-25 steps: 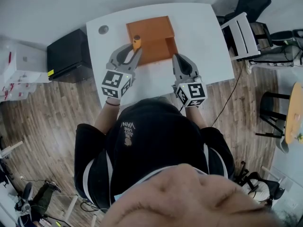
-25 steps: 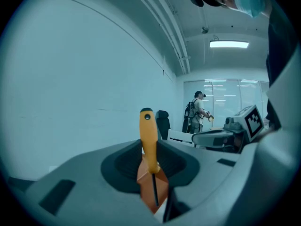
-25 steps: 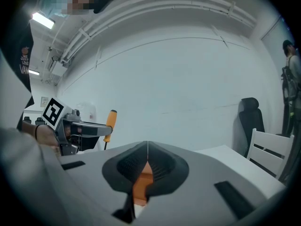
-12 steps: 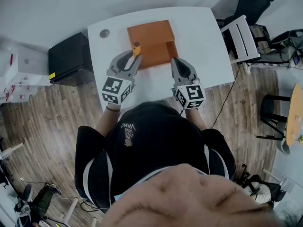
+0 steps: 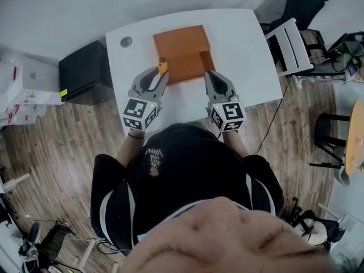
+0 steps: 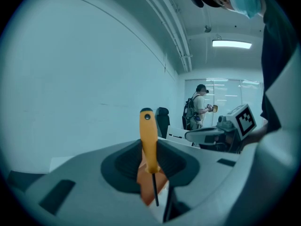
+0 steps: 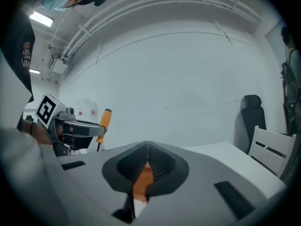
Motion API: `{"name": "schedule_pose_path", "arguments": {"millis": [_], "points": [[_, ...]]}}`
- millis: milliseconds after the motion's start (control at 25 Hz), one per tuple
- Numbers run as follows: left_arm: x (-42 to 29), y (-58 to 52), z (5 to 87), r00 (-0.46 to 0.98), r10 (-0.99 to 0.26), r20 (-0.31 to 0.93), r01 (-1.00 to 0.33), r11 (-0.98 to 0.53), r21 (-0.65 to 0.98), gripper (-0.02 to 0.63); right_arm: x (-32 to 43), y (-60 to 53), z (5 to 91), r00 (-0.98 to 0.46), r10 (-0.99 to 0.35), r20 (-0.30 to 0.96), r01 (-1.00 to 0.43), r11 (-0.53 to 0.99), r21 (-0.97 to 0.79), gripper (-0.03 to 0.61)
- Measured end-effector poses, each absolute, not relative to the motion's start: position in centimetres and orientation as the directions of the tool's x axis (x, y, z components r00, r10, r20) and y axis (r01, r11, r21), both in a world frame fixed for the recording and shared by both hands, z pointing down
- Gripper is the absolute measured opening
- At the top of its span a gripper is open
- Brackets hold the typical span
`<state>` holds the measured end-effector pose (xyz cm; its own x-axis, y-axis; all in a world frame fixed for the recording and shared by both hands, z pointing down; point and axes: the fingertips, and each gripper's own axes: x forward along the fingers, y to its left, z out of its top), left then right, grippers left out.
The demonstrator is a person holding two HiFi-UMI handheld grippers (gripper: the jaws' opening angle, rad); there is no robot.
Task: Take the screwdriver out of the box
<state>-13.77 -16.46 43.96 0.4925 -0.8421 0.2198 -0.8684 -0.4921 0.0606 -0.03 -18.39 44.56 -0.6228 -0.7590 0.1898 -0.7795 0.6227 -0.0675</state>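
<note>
The screwdriver (image 6: pixel 148 140) is being gripped by its orange handle between the jaws of the left claw (image 5: pixel 161 68), and it is being held upright with the thin dark shaft pointing down. It is being kept at the near left edge of the orange box (image 5: pixel 182 45), which is sitting on the white surface (image 5: pixel 242 41). The right claw (image 5: pixel 209 74) is being held closed and empty, its jaws meeting at the tips, near the box's near right corner.
</note>
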Motion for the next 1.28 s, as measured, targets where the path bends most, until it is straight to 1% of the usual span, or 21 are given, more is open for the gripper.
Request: {"name": "schedule_pose_path", "arguments": {"millis": [240,440,1280], "points": [[-13.72,-16.26,43.98,0.490,-0.844,0.218,-0.870,-0.491,0.055,0.103,-0.01,-18.46,44.90,-0.621,-0.758,0.199,-0.780,0.622,-0.067,0.012],[-13.86,-16.24,43.88,0.489,-0.845,0.216,-0.870,-0.489,0.057,0.103,0.01,-18.42,45.16,-0.605,-0.764,0.223,-0.787,0.617,-0.023,0.011],[-13.24,-16.58,44.19,0.508,-0.832,0.221,-0.860,-0.504,0.079,0.103,0.08,-19.01,45.35,-0.600,-0.766,0.229,-0.791,0.611,-0.028,0.011]]}}
